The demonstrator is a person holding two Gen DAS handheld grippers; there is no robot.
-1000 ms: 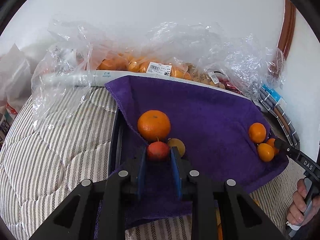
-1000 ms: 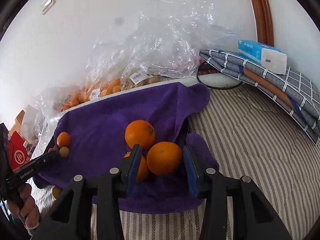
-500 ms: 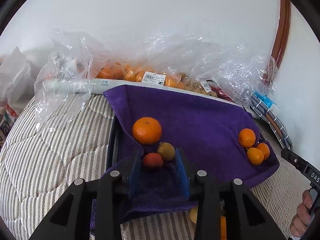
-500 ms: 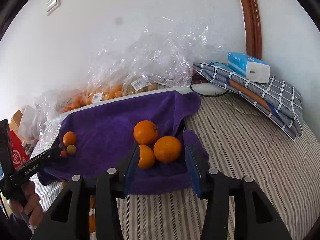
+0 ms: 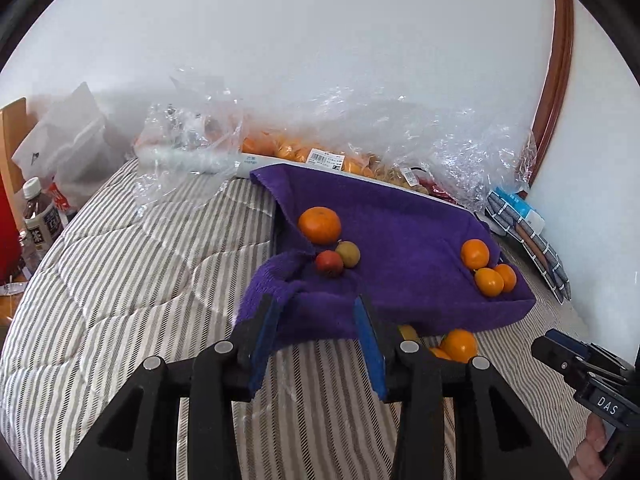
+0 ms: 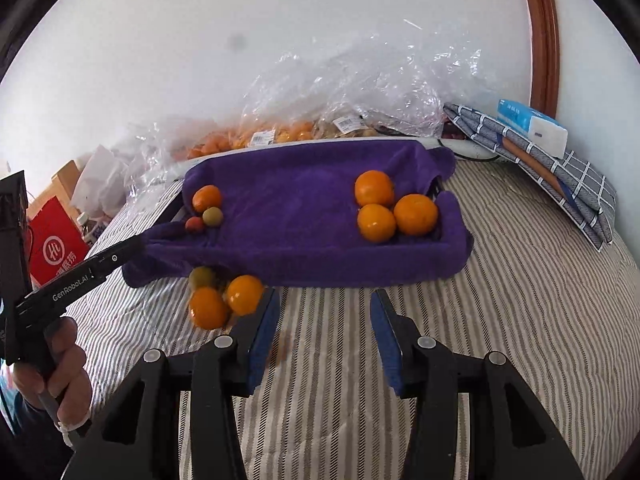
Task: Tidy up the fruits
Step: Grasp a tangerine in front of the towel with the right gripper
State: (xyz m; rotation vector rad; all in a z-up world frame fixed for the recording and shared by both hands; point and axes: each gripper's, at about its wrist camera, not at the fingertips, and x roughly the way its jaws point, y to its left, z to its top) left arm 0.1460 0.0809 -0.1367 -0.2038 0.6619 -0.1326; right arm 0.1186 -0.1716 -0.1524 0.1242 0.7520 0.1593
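Nearest the cameras, both hand-held grippers are now sitting back over the striped bed: the left hand-held gripper (image 5: 316, 344), a second ago pinching the small red fruit (image 5: 329, 263), is opening on nothing; the right hand-held gripper (image 6: 324, 332) is gaping narrowly, empty. Beyond, fruits are lying on the purple towel (image 6: 296, 216). "GenRobot.AI" and "DAS" are showing on the gripper bodies.

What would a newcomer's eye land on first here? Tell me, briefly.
The purple towel draped over a tray on the striped bed stands out, with three oranges clustered at one end and an orange with two small fruits at the other. More loose fruit lies on the bedcover in front of the towel. Crinkled plastic bags of fruit line the wall behind.
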